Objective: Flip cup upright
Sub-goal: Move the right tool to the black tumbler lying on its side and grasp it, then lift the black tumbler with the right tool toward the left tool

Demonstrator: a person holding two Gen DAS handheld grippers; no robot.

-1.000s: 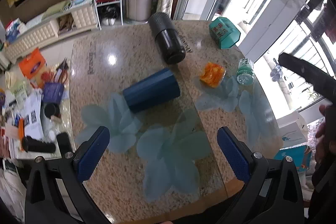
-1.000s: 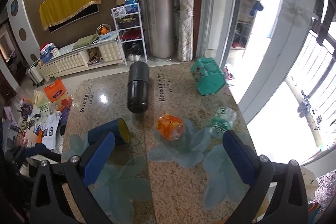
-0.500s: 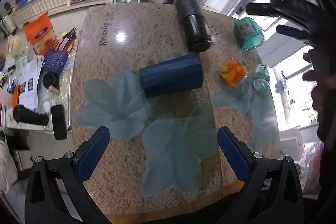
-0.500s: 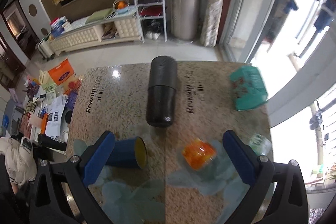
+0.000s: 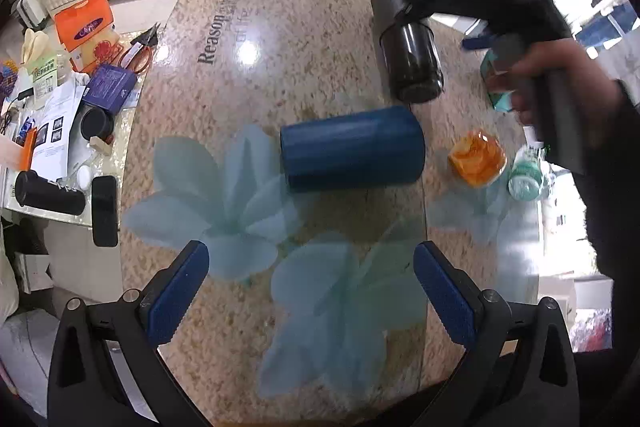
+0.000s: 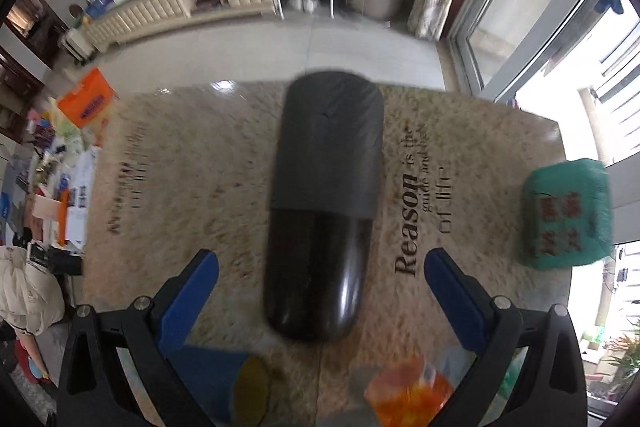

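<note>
- Your blue cup (image 5: 352, 149) lies on its side on the table (image 5: 248, 75), mid-frame in the left wrist view, dead ahead of the left tongs (image 5: 312, 287) and between their line of reach.
- Its long axis runs left-right across that frame, so it sits crosswise to the fingers; the mouth seems to face frame right, though from this view you can't really see it.
- Left tongs: spread wide, holding nothing, well short of the cup.
- Right tongs (image 6: 322, 291): also wide open and empty, pointed at the black flask (image 6: 324, 207), which lies lengthwise straight ahead of them.
- In the right wrist view the cup (image 6: 224, 383) is only a blurred blue shape with a yellow mouth at the bottom edge, lower left, under the left finger.
- Judgement: the left tongs are the better placed for the cup; you'd close across its short width and tip it up.
- Orange packet (image 5: 476, 159) lies just right of the cup, so mind it when swinging.
</note>
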